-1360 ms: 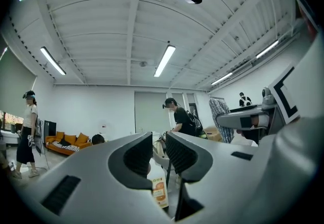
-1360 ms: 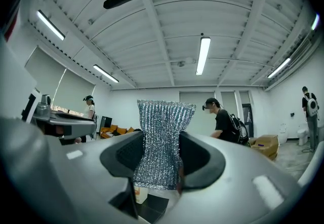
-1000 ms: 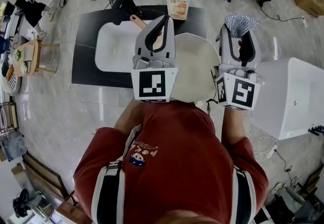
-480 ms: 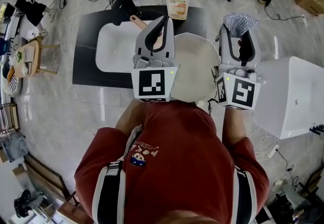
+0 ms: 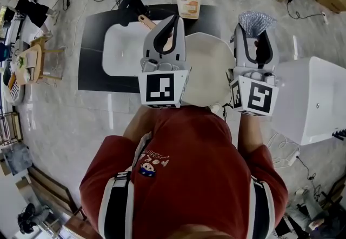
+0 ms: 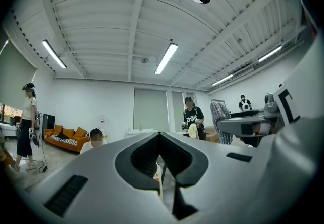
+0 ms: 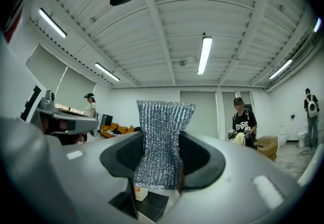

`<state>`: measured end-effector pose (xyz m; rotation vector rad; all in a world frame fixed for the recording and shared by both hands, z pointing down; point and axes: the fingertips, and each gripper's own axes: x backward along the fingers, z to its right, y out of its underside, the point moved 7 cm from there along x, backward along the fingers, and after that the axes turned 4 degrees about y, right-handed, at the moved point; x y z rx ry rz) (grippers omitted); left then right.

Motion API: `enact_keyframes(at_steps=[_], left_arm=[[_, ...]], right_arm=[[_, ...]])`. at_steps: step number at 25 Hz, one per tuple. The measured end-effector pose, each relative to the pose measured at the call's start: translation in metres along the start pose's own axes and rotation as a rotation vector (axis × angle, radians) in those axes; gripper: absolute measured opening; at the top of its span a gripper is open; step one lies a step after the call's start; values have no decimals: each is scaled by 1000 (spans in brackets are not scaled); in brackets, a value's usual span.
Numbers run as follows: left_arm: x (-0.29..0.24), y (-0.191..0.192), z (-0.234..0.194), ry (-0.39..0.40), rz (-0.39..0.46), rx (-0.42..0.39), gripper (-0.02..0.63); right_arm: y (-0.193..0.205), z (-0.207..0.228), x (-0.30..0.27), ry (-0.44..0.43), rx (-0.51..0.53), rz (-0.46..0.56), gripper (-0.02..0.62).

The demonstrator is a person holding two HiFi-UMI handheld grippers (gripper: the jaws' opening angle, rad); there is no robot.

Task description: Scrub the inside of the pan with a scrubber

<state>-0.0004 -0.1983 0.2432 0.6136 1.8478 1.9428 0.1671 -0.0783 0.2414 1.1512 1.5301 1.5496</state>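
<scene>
Pan [image 5: 213,65]: left rim and handle's inner end covered by left gripper [image 5: 174,19].
Scrubber [image 7: 164,111]: lower end sunk between right gripper's [image 5: 254,31] jaws.
Bottle label [image 5: 189,8]: print too small to read.
Sink [image 5: 121,48]: right part covered.

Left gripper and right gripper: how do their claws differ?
The left gripper has its claw shut on nothing; the right gripper has its claw shut on the silvery scrubber. In the head view the left gripper overlaps the left edge of the pan, while the right gripper sits past its right edge. Both point forward.
</scene>
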Motion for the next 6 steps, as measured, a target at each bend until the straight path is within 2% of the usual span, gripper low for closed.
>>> enact_keyframes(at_steps=[6], left_arm=[[-2, 4, 1, 8, -4, -1, 6]], right_arm=[[5, 0, -2, -2, 4, -5, 222]])
